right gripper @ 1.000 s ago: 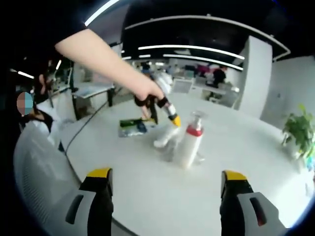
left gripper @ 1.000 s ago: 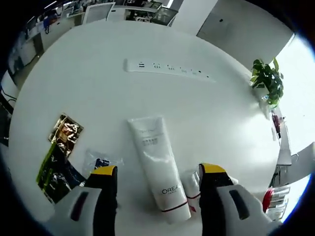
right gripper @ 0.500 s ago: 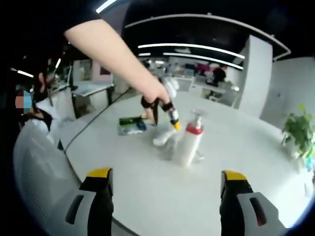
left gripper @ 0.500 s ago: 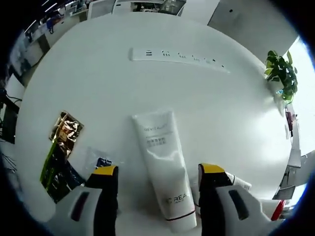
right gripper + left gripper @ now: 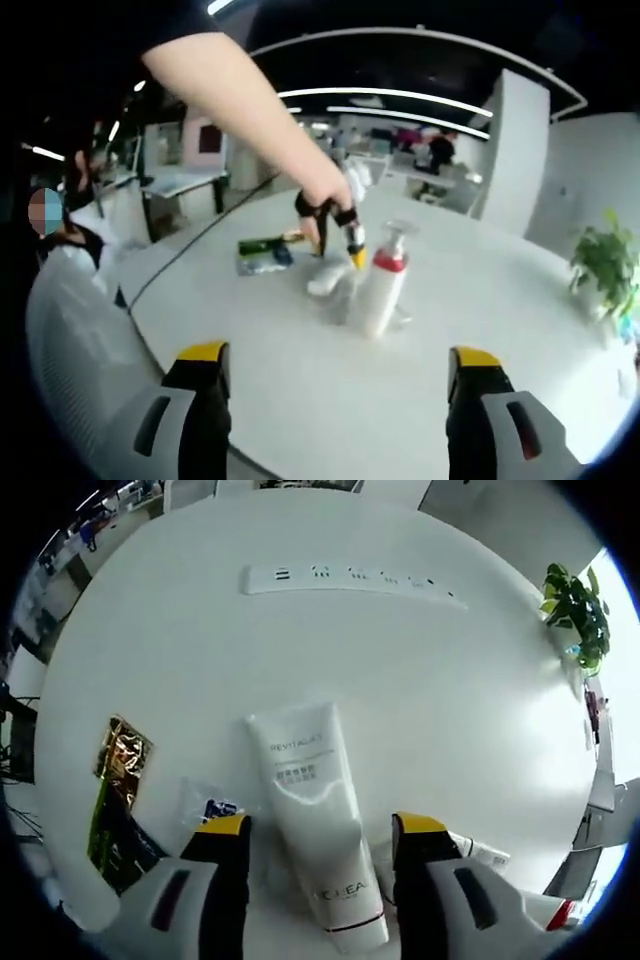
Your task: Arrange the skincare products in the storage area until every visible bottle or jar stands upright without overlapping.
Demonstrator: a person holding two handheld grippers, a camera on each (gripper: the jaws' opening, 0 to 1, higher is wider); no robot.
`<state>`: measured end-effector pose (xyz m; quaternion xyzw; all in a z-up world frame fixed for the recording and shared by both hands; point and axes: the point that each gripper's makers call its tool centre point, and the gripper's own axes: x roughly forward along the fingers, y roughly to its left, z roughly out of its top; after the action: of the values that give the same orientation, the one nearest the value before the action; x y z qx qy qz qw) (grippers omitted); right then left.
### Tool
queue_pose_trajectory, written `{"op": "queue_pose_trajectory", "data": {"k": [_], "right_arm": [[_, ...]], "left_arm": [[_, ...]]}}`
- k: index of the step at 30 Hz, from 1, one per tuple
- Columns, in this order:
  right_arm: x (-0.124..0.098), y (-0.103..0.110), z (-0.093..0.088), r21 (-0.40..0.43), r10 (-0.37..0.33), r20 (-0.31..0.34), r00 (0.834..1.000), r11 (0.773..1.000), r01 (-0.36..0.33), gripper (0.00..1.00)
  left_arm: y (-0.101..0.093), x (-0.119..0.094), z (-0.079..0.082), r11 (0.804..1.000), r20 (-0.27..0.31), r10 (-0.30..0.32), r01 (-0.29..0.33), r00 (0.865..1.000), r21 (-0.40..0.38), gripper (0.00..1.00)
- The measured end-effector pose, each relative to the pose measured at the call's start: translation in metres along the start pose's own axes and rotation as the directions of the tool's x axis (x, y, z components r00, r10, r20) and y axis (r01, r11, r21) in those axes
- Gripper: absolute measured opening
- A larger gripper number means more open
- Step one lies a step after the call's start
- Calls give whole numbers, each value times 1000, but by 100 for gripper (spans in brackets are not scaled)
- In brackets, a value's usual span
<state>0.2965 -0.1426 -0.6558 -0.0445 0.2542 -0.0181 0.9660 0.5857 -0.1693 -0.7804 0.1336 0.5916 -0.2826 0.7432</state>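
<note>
white cream tube (image 5: 318,838) lying flat between wide-parted left gripper (image 5: 320,832) jaws, ungripped; upright pump bottle (image 5: 380,292) on table (image 5: 330,390); right gripper (image 5: 340,372) agape, empty.

Pump bottle (image 5: 380,293) upright on table (image 5: 330,390); left gripper (image 5: 345,243) beside it.

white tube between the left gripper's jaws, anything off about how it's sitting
Yes. The white tube lies flat on the table, not upright, its cap end pointing towards the open left gripper. In the right gripper view the pump bottle stands upright, so the tube is the odd one.
</note>
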Motion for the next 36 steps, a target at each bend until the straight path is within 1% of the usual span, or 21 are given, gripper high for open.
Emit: {"op": "queue_pose_trajectory", "data": {"k": [2,4,6,7,8,9,10,11,12,13,14,15,16,20,23,29,36], "right_arm": [[0,1,-1,-9,3,-6,1000,1000,-3,93],[1,2,-1,-13,6,-9,1000,1000,-6,93],[1,2,-2,-12,5,-12,1000,1000,-5,93],[1,1,-2,-11,4,-13,1000,1000,-5,93],[2,1,-2,-9,4,-13,1000,1000,-5,93],[2,1,-2,-8,4,-15,1000,1000,-4,93],[2,1,-3,-8,3,-16,1000,1000,-3,93],[2,0,-3,-8,1,-19,1000,1000,-1,93],[2,0,-3,-8,-1,-21,1000,1000,1,93],[2,-1,-4,-8,-3,-22,1000,1000,3,93],[2,-1,-4,-8,-4,-22,1000,1000,4,93],[2,-1,-4,-8,-3,-24,1000,1000,3,92],[2,0,-5,-8,-1,-25,1000,1000,1,92],[2,1,-6,-18,4,-31,999,1000,-4,92],[2,1,-6,-20,4,-33,999,1000,-5,92],[2,-1,-5,-15,-3,-31,1000,1000,3,92],[3,2,-7,-23,7,-40,999,1000,-8,92]], "left_arm": [[1,1,0,1000,-6,8,-8,1000,-1,50],[3,3,-1,999,-15,35,-35,999,23,47],[1,5,0,997,-16,51,-50,999,57,48],[3,6,1,991,-17,75,-73,997,108,48],[3,7,0,987,-22,91,-87,996,139,48],[5,8,1,974,-4,122,-119,993,193,47],[5,7,0,968,-7,125,-120,992,219,46],[-1,10,1,978,4,105,-104,995,182,44],[-5,12,1,977,-8,97,-93,995,190,42],[-4,10,2,975,-7,92,-89,996,203,40],[-3,10,3,974,1,98,-96,995,207,39],[-1,10,5,973,14,100,-101,995,208,35],[-1,11,6,971,19,100,-102,995,218,35],[2,12,7,973,16,92,-93,996,212,34],[3,12,8,967,12,88,-88,996,237,32],[6,12,13,966,24,78,-81,997,245,29],[8,6,16,973,38,45,-52,998,227,26]]}}
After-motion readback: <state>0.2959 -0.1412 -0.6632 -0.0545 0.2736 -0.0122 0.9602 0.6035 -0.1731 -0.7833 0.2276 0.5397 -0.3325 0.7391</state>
